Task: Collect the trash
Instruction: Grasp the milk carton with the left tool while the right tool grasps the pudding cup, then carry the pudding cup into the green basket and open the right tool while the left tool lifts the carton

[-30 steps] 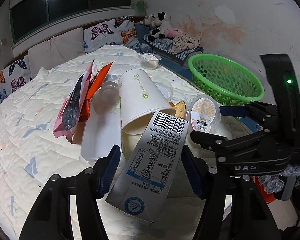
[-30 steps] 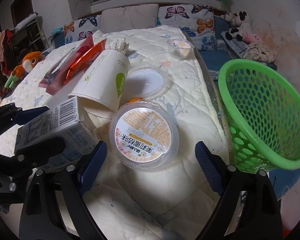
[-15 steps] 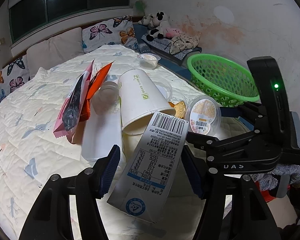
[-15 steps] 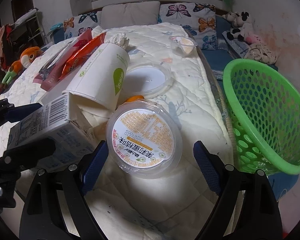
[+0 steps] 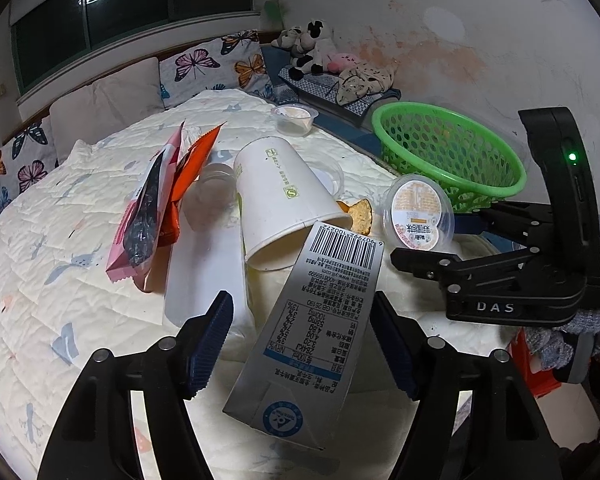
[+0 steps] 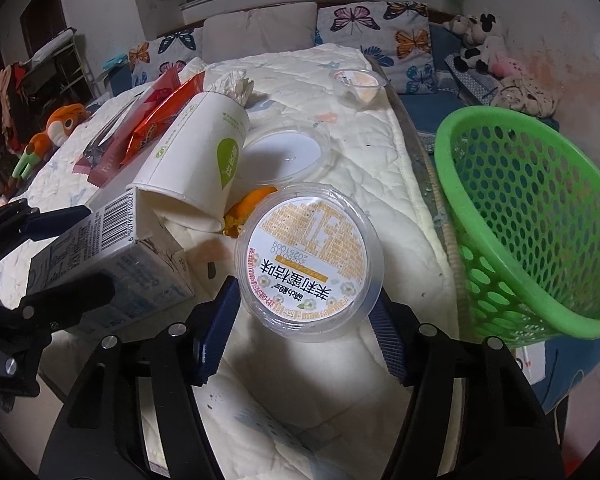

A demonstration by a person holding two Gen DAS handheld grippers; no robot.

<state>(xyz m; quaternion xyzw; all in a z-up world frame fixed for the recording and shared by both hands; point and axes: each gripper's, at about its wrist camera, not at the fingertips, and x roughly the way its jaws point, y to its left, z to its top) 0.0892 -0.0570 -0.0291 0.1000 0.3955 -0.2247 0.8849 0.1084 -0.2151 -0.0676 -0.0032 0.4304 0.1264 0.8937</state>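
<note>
Clear plastic cup point(image 6: 310, 260) between closing right hand-held gripper point(image 6: 306, 328) jaws.

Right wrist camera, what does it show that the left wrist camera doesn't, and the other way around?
Only the right wrist view shows the orange plush toy at the far left, and the right gripper closing, its pads at the sealed jelly cup.

Only the left wrist view shows the dark windows, and the left gripper opening around the milk carton, pads clear of it.

Both show the tipped paper cup, snack wrappers, green basket, small far cup, butterfly pillows and plush cow.
</note>
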